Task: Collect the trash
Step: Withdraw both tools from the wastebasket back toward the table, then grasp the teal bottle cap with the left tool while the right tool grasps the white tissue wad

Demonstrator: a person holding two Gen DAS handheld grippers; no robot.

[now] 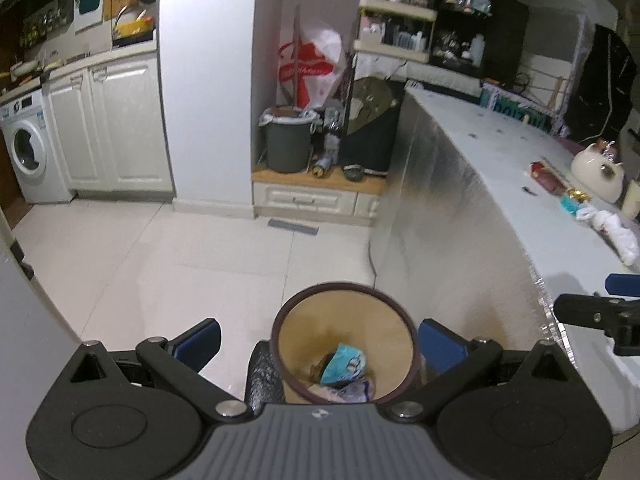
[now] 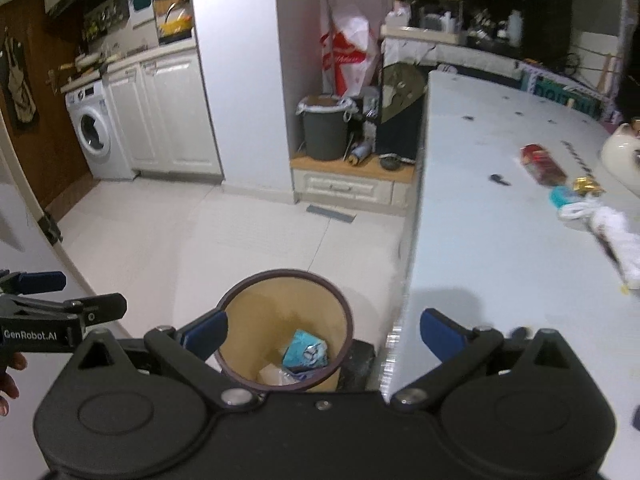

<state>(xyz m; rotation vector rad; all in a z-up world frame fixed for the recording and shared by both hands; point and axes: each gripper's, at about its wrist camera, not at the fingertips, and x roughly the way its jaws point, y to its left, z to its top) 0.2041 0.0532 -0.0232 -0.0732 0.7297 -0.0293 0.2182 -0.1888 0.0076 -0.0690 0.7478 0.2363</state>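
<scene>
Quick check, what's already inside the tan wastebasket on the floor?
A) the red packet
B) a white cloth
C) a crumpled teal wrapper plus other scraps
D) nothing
C: a crumpled teal wrapper lies at the bottom of the tan wastebasket with pale scraps beside it.

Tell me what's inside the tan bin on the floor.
The bin holds a crumpled blue wrapper and pale scraps. Its near bottom is hidden behind the right gripper.

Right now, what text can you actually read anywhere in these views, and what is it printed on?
"GenRobot.AI": white letters on the black body of the left gripper.
Red lettering on the white plastic bag: too blurred to read.
Teal sign with dark letters behind the white counter: unreadable.
</scene>
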